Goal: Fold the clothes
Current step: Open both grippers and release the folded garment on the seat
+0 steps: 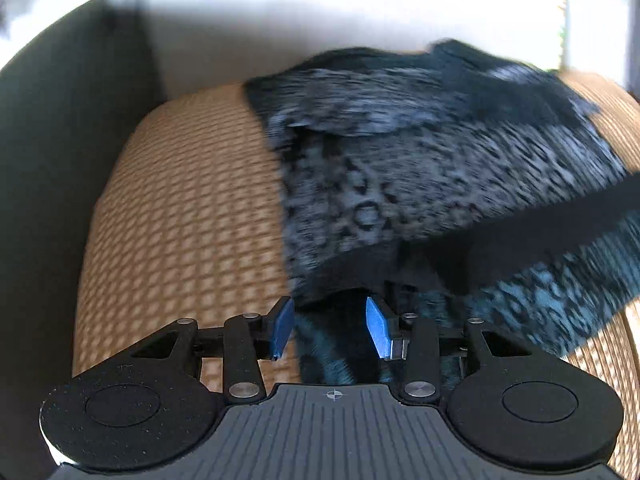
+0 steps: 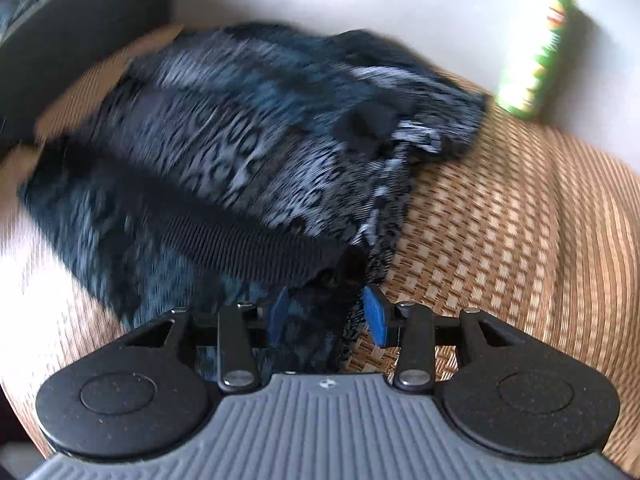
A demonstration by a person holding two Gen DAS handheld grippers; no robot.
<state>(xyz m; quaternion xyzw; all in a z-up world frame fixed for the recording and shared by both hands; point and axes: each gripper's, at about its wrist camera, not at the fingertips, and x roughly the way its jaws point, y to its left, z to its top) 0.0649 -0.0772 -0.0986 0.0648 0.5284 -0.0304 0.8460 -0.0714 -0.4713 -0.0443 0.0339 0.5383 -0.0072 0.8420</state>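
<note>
A blue-and-black leopard-print garment (image 1: 420,168) lies folded over on a woven straw mat (image 1: 180,220), its dark ribbed waistband (image 2: 240,232) running across the near layer. The left gripper (image 1: 330,330) points steeply down at the garment's near edge, its blue pads (image 1: 376,326) parted with cloth lying loose between them and not pinched. The right gripper (image 2: 328,316) hangs over the garment's right near corner, its blue pads likewise apart, one over the fabric and one over the mat, gripping nothing. Both views are blurred. A green can (image 2: 536,48) stands beyond the mat's far right edge.
</note>
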